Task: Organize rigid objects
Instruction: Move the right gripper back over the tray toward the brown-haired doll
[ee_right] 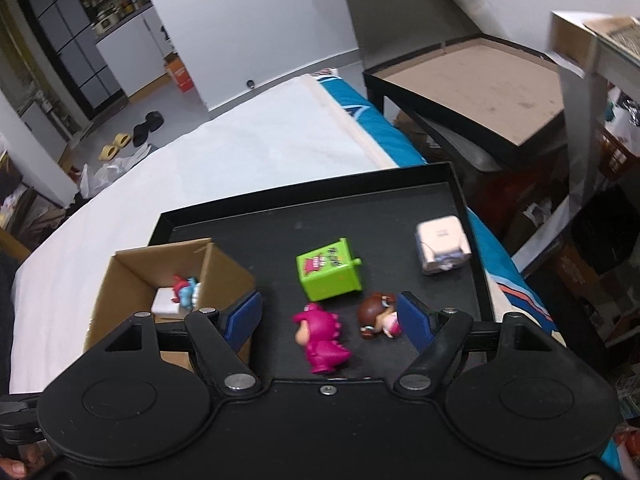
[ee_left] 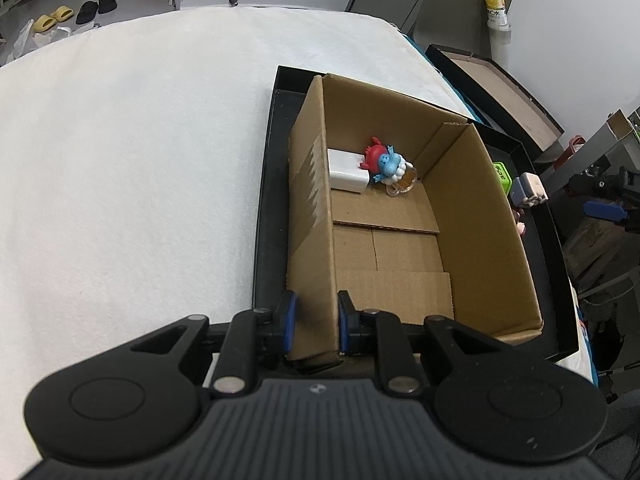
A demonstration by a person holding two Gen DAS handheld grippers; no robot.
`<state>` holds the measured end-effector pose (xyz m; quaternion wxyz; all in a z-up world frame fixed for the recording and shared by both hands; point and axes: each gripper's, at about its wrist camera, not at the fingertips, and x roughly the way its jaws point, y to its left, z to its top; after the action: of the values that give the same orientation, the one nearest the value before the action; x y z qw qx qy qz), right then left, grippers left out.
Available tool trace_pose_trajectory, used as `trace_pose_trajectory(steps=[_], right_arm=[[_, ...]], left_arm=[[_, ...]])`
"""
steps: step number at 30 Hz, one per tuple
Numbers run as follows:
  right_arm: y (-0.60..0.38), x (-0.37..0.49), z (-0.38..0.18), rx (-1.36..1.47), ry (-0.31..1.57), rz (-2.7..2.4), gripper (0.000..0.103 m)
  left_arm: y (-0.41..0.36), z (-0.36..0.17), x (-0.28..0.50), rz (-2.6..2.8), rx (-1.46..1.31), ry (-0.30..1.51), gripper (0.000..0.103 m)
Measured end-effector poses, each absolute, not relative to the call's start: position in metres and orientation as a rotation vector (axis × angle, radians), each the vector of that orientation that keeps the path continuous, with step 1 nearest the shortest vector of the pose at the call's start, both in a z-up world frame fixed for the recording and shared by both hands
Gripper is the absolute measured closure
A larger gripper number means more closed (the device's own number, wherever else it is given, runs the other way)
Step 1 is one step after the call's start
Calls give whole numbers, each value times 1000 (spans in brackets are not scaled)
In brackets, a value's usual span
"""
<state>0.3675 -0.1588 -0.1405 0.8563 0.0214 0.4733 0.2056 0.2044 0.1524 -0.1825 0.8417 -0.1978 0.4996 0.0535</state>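
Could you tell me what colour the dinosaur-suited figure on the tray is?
Magenta pink, seen best in the right wrist view: the dinosaur figure lies on the black tray.

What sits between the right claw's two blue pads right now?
In the right wrist view, a magenta dinosaur figurine and a brown-haired doll lie on the black tray between the open right claw pads.

Home bedroom: white-sheeted bed (ee_right: 256, 148), slippers (ee_right: 116, 145) on floor, kitchen shelves (ee_right: 108, 4) beyond.

White bedsheet (ee_left: 140, 140), grey floor (ee_right: 160, 100)
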Motion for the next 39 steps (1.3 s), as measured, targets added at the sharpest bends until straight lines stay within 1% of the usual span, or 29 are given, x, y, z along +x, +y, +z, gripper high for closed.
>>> trace_pose_trajectory(steps=[14,21,39], right_arm=[[-187,376,-194,156,1017,391,29],[-184,385,-209,142,989,375,30],[-172,404,-246,77,1004,316,31]], left_arm=[[144,-182,209,140,-379,1068,84],[140,-184,213,157,-361,1079,84],[139,-187,218,163,-356,1097,84]])
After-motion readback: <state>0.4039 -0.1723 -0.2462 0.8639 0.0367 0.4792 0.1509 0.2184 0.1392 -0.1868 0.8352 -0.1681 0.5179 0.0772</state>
